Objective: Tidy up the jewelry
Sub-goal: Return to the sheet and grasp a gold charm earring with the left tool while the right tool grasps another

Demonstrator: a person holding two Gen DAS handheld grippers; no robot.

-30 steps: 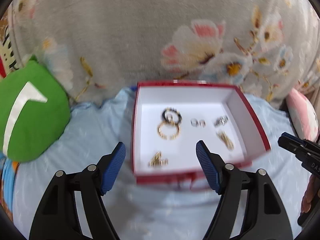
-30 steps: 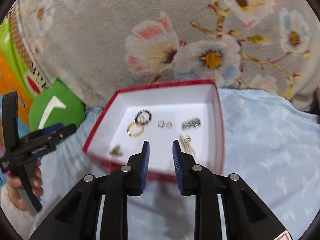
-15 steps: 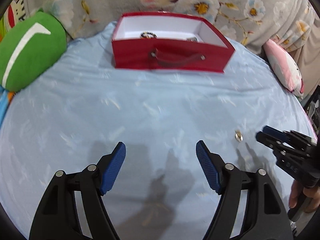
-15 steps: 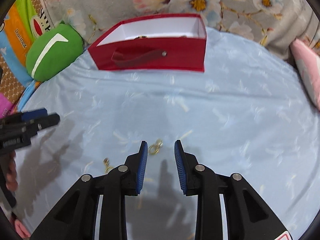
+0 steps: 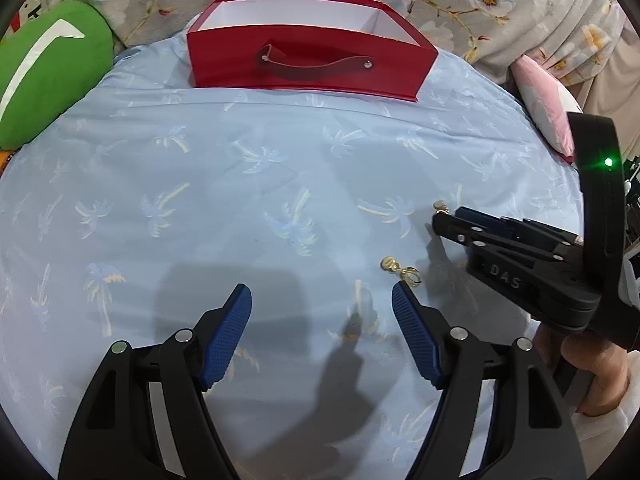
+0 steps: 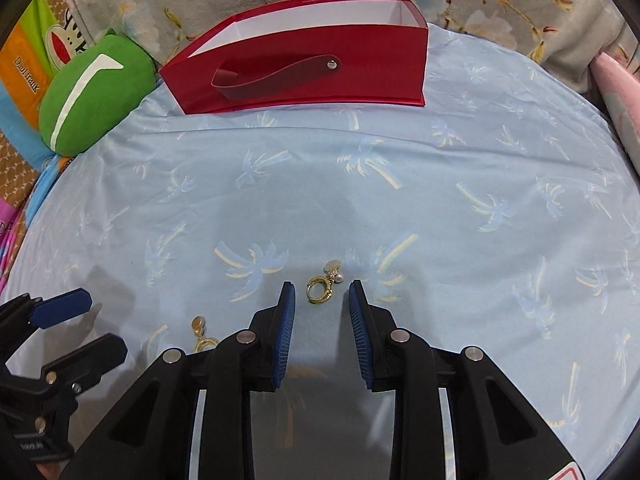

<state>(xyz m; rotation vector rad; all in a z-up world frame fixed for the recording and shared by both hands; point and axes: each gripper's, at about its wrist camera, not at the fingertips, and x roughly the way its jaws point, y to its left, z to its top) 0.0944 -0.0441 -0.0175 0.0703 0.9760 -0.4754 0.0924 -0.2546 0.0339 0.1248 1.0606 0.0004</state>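
Left wrist view first: the left gripper (image 5: 322, 304) is held wide open with nothing in it, low in the frame over the blue palm-print sheet (image 5: 200, 184). A small gold earring (image 5: 401, 272) is seen just beyond its right-hand pad, lying flat, long axis running from upper left to lower right. A second earring (image 5: 440, 206) is spotted right of centre, at the tip of the right gripper (image 5: 444, 222); how far that one is spread can't be told from here. The red box (image 5: 304, 64) sits at the top centre, well apart from both.

Right wrist view: the right gripper (image 6: 322, 294) is shown partly open and empty, with the hoop earring (image 6: 324, 282) lying just ahead of the gap. Its hoop points toward the bottom of the frame, the charm and pearl toward the top, slightly tilted right. It's judged to be very light, stiff, slippery metal, easily pressed into the soft sheet, so the hoop is probably best pinched across its width. The other earring (image 6: 202, 334) lies at lower left.
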